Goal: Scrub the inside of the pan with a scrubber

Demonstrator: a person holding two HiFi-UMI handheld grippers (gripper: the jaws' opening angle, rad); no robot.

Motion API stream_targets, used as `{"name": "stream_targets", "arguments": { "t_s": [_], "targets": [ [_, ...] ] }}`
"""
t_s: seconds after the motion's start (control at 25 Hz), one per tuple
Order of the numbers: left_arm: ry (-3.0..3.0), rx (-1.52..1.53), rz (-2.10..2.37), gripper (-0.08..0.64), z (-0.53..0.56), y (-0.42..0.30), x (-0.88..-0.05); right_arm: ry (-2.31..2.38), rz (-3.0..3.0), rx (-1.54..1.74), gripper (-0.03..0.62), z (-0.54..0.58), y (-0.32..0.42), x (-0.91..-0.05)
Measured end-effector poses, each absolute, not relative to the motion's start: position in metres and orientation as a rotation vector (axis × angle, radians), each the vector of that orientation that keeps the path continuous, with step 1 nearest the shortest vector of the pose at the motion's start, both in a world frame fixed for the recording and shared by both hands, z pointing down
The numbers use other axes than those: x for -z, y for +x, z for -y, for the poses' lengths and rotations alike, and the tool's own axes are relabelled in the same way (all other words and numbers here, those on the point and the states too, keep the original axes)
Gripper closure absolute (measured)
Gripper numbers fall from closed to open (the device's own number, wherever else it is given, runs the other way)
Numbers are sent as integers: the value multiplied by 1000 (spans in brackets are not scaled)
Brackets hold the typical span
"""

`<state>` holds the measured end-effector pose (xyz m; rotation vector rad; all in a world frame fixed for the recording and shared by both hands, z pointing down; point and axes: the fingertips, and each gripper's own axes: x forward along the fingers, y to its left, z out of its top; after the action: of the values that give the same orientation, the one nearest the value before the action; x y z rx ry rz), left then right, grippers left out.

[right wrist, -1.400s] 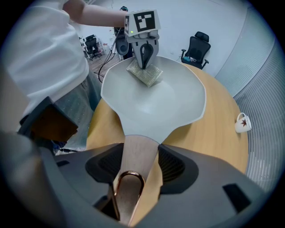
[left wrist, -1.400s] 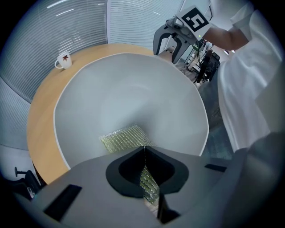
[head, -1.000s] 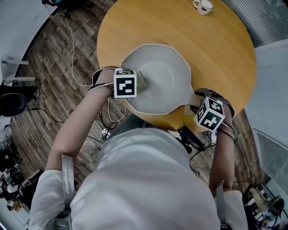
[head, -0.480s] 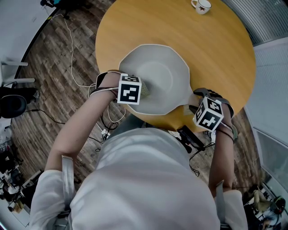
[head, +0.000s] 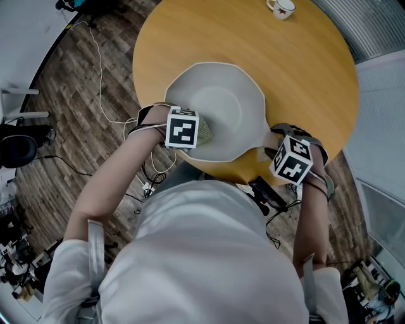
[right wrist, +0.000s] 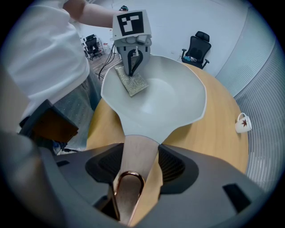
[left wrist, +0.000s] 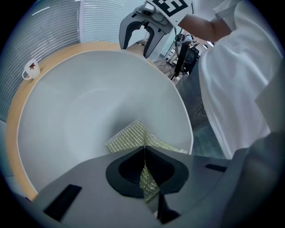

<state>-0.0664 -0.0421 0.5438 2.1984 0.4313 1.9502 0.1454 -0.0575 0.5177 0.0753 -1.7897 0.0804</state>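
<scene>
Head view first: the round wooden table (head: 304, 76) fills the top of the shot. The pale pan (head: 224, 95) sits right at the table's near edge, its wooden handle (right wrist: 137, 144) poking out toward the person.

The right claw (right wrist: 139, 164) is clamped on that handle, bracing the pan. The left claw (left wrist: 143, 150) is closed tight on the scrubber (left wrist: 129, 136), a yellow-green mesh pad pinched by one edge. The rest of the pad fans out flat against the pan's inner wall, on the near-left slope just below the rim. Far across the table, well apart from the action, sits a small white cup (head: 281, 7).

Where's the danger? The pad is held by a thin edge only, so a hard drag across the wall could likely tug it out of the claw or fold it over. The pan also sits close to the table's edge. A heavy push on that sloping side might rock it or slide it off, and if the handle twists in the right claw's grip there's little else holding it.
</scene>
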Motion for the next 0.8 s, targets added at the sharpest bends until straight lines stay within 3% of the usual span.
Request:
{"name": "stream_targets", "arguments": {
  "t_s": [0.8],
  "targets": [
    [2267,-1853,-512,543,19,-26,-553,78,1784,-79,351,56,144,-521]
  ]
}}
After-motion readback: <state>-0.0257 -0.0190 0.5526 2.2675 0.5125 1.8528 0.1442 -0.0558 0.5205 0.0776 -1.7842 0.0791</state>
